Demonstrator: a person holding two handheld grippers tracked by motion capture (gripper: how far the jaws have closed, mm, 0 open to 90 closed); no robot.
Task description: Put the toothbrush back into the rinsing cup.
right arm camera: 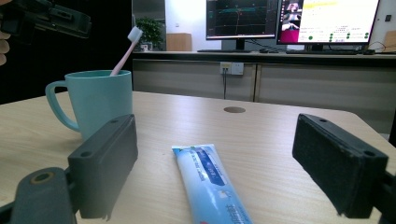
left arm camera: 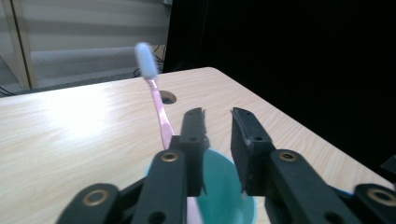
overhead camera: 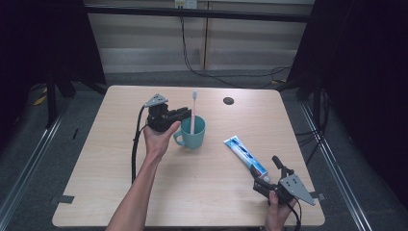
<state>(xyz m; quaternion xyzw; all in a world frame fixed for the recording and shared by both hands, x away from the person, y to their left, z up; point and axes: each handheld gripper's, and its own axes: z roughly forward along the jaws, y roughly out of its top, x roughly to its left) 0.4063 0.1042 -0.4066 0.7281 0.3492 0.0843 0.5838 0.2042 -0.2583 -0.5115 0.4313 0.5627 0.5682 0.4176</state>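
Observation:
A pink toothbrush with a white head stands tilted in a teal mug near the middle of the table. My left gripper hovers at the mug's left side, level with its rim. Its jaws are slightly apart with nothing between them. In the left gripper view the toothbrush leans just left of the left jaw, above the mug, and my left gripper is open. A blue and white toothpaste tube lies to the right. My right gripper rests behind its cap end, wide open around the tube.
A round cable hole sits in the light wooden table near its far edge. Black cables trail over the floor behind the table. Desks with lit monitors stand beyond the table in the right gripper view.

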